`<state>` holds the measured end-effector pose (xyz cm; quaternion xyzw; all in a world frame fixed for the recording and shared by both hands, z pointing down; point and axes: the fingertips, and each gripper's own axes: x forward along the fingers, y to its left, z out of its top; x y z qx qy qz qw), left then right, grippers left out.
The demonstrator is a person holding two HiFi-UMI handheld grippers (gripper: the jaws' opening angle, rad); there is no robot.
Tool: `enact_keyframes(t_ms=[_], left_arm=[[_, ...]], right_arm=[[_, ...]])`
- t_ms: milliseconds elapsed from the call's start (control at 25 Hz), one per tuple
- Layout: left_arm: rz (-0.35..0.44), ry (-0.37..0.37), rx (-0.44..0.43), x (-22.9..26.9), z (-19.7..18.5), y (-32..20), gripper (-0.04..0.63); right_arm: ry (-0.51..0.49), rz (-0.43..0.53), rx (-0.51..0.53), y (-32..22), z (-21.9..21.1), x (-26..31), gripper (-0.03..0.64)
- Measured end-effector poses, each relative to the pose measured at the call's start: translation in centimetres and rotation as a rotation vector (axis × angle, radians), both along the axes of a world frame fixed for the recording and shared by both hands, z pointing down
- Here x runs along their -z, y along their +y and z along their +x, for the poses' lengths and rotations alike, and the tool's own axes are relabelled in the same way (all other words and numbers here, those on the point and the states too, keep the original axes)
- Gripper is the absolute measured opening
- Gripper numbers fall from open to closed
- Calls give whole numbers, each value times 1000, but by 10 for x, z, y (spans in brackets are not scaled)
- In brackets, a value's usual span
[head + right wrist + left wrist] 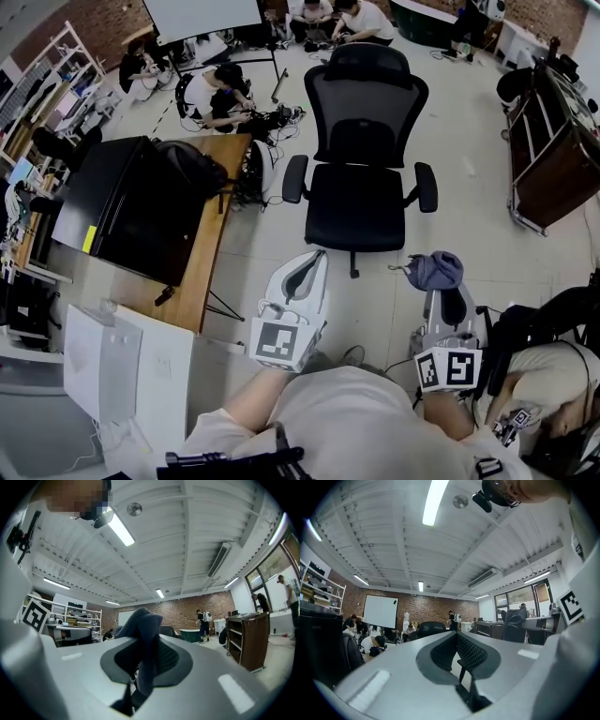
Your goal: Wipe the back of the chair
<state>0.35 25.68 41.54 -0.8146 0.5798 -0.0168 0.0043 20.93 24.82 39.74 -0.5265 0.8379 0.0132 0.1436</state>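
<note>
We see pale tile floor (262, 244), wood table (187, 300) at 9, brick wall (436, 609) w/ white screen (202, 17) at 12, brown cart (553, 159) at 3.

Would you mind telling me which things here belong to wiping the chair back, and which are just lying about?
Job: chair; cloth, clamped in the right claw.
Lying about: black case and bag on the wooden table; wheeled cart.

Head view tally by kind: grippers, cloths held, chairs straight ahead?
Grey two-jaw grippers: 2 (left gripper, right gripper)
Blue-grey cloth in right gripper: 1
Black mesh-back office chair: 1
Total: 4
</note>
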Motion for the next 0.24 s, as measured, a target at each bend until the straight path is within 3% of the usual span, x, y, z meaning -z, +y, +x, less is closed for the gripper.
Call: enact_keyframes(t_ms=[240], left_arm=[[11,3,-4,-2,5,1,64]], right_arm=[[28,39,3,6,2,4,46]])
